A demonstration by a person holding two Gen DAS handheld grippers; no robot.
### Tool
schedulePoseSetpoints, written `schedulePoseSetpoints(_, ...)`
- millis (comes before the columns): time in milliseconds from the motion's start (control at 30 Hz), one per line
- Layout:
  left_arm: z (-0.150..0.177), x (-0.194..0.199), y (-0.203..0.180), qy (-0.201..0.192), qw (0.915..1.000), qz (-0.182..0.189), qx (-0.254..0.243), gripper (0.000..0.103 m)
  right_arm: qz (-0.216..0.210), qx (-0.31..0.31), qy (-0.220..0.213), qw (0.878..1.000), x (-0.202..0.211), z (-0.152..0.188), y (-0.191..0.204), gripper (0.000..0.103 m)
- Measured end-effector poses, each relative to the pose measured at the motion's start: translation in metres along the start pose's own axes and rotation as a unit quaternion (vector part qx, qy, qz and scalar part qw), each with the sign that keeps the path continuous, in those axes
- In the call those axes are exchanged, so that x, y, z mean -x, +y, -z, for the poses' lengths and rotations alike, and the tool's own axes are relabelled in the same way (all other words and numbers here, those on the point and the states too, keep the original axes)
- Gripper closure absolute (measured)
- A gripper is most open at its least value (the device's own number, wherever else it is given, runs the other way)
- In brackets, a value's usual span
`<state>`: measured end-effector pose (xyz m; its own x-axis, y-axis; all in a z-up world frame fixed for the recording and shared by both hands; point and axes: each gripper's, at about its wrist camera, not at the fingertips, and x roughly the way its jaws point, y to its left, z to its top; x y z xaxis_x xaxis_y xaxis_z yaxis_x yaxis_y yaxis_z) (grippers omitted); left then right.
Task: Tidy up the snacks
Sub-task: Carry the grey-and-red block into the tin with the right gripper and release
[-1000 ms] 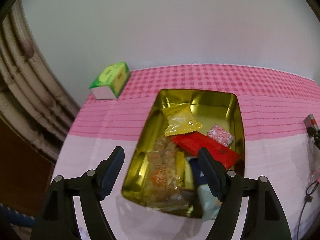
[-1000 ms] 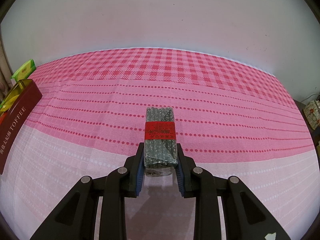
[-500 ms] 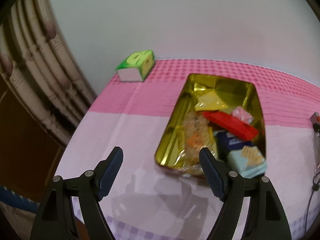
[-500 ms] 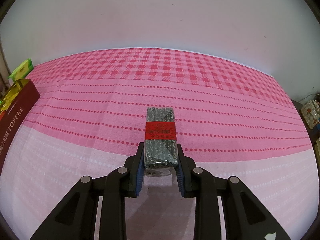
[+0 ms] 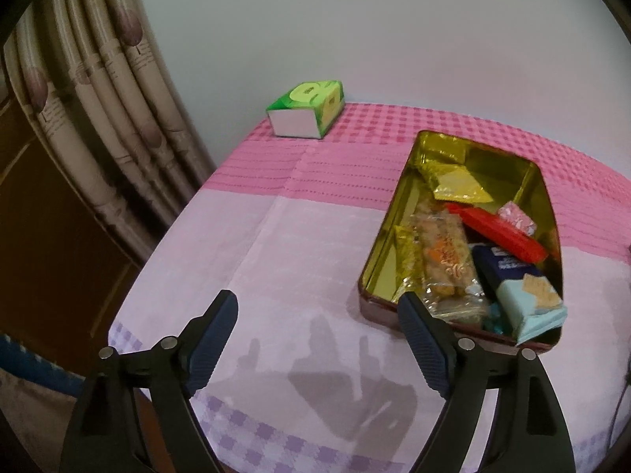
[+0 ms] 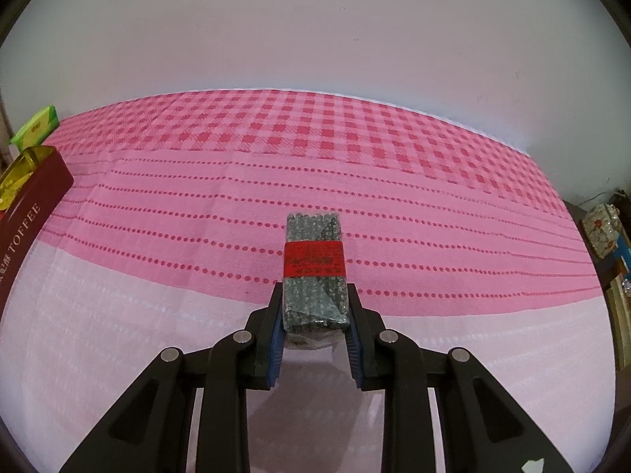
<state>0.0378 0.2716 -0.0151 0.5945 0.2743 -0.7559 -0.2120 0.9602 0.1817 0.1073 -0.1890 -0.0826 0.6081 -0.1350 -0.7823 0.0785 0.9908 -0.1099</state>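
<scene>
A gold-lined tin (image 5: 540,181) lies on the pink tablecloth at the right of the left wrist view and holds several snack packets, among them a red bar (image 5: 501,232) and a pale blue cracker pack (image 5: 528,303). My left gripper (image 5: 319,327) is open and empty, above the cloth to the left of the tin's near end. My right gripper (image 6: 314,307) is shut on a dark speckled snack bar with a red band (image 6: 314,268), held just above the cloth. The tin's maroon side (image 6: 27,216) shows at the left edge of the right wrist view.
A green tissue box (image 5: 307,112) stands at the back left corner of the table by the wall; it also shows in the right wrist view (image 6: 35,130). A curtain (image 5: 98,98) hangs left of the table. A shelf with small items (image 6: 607,232) stands past the table's right edge.
My left gripper has pulled back and to the left, away from over the tin; the tin now sits to its right. My right gripper still holds the dark bar, almost unmoved.
</scene>
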Motion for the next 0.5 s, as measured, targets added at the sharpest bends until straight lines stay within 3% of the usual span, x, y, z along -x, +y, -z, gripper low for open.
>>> schedulePoseSetpoints(300,-0.004,0.007,0.001,-0.009,0.9999,0.01,0.001,0.017,-0.002,0.019,-0.016,1.0,0.027,-0.003,0.018,0.079)
schedulePoseSetpoints(500,-0.005,0.009,0.001,-0.01,0.9999,0.011,0.002,0.017,-0.031,0.039,-0.034,0.998,0.053,-0.01,0.046,0.079)
